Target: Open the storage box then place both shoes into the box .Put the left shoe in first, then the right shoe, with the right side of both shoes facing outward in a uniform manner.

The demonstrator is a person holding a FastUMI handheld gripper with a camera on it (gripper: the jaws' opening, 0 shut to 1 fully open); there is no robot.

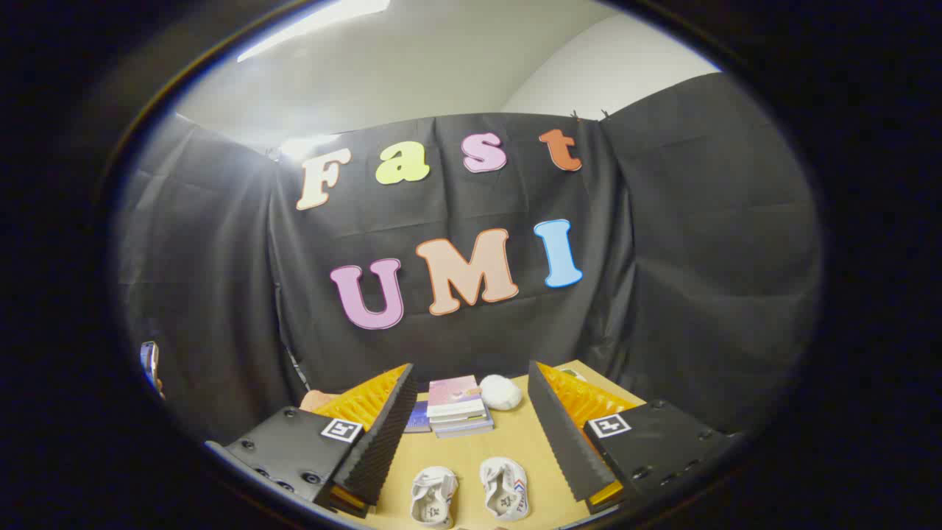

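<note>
The tool (pixel 471 434) is spread wide, holding nothing, above the counter (pixel 471 453). Two white shoes (pixel 434 497) (pixel 505 488) lie side by side between its fingers; a stack of books (pixel 456 405) sits beyond.

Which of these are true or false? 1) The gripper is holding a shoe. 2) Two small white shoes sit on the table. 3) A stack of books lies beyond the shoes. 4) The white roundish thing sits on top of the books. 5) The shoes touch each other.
1) False. The gripper is open, its fingers spread wide and pressing on nothing; the shoes lie between them.
2) True. The left shoe and right shoe lie side by side on the table.
3) True. The stack of books lies farther along the table.
4) False. The white roundish object sits on the table beside the books.
5) False. A strip of bare table shows between them.
</note>
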